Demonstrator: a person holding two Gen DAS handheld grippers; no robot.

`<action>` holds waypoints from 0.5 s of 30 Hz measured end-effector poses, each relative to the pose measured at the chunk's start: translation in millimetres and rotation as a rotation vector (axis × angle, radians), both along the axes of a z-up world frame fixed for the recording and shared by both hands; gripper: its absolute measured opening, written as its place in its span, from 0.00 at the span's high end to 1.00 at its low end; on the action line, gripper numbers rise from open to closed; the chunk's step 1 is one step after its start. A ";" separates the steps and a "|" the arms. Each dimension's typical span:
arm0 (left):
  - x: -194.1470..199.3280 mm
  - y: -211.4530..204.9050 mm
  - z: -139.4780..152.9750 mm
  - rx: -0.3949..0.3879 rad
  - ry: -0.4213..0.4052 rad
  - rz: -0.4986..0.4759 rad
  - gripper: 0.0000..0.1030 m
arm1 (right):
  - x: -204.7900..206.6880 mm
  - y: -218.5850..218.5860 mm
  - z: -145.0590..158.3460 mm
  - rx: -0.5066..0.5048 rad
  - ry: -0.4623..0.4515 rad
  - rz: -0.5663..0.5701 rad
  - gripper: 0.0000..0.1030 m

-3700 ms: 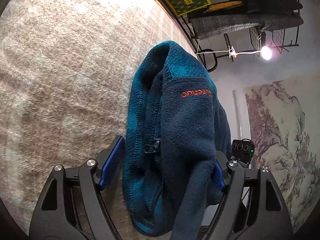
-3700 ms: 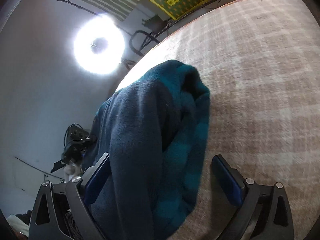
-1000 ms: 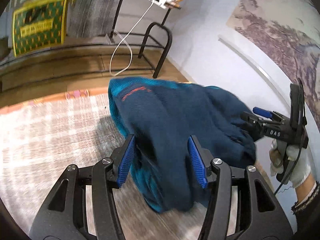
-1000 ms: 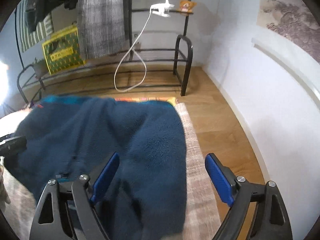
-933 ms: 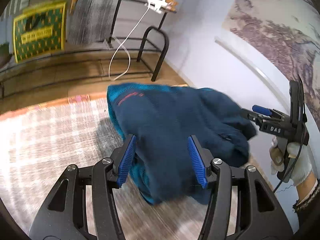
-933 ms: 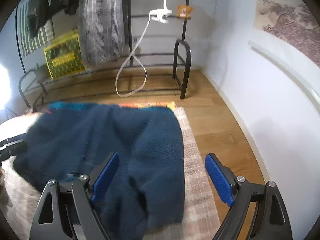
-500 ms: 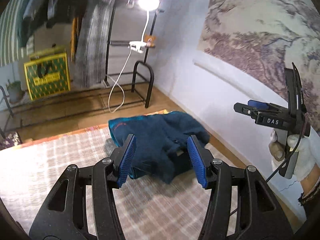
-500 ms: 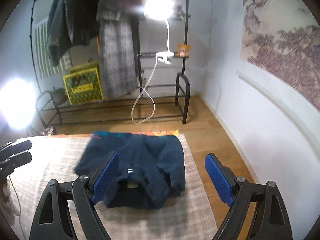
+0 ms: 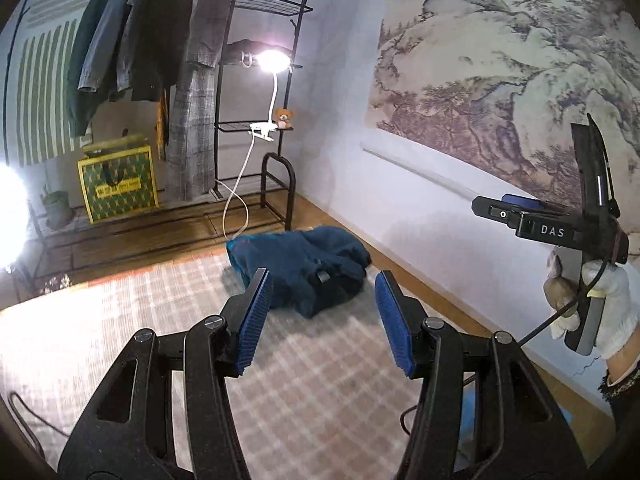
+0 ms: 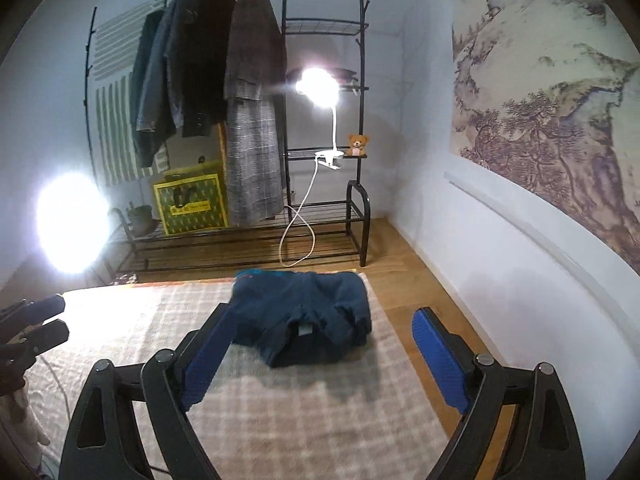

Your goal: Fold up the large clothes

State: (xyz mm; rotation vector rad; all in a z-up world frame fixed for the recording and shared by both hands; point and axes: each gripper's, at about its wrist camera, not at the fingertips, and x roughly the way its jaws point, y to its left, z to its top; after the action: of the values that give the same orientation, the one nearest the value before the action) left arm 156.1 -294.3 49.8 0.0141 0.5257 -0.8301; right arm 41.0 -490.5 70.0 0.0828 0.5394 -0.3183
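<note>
On the left wrist view, I've got the left gripper [image 9: 322,320] up off the rug [image 9: 140,340], jaws spread with nothing between the blue pads. Fleece jacket [image 9: 300,266] sits on the far right corner of the rug, near the wooden floor [image 9: 404,268] and just in front of the clothes rack [image 9: 256,120]. It's a dark navy bundle, folded but lumpy, with a teal edge showing at the left rear and a small grey tab near the front middle. A flap sticks out at the front. Right gripper [image 9: 520,216] is visible at the right edge in a white-gloved hand [image 9: 600,304], held high against the wall; I can't read its jaw state from this angle.

Right wrist view: right gripper [image 10: 320,360] jaws wide apart, empty. Jacket [image 10: 304,312] lies flat-ish on the rug [image 10: 300,420] beyond the pads, not touching them, roughly rectangular, collar opening facing me with a pale label inside. Teal strip along the back left edge. Right side of the bundle runs close to the rug's edge. Left gripper's tips [image 10: 36,320] poke in at the left edge, well apart from the jacket. Clip lamp [image 10: 318,88] on the rack glares over it.
</note>
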 end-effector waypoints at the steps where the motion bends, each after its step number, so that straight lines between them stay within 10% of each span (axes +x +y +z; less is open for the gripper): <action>1: -8.8 6.5 -1.2 0.001 0.001 -0.003 0.46 | -7.2 6.0 -0.5 -0.006 -0.002 -0.005 0.10; 15: -50.3 65.9 -25.5 0.007 -0.027 0.043 0.20 | -64.6 79.6 -50.3 -0.002 -0.035 -0.096 0.00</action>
State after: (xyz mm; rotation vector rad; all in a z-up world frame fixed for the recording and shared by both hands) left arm 105.9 -228.4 24.4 0.0206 0.5017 -0.7845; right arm -23.5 -410.9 19.7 0.1119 0.5015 -0.4104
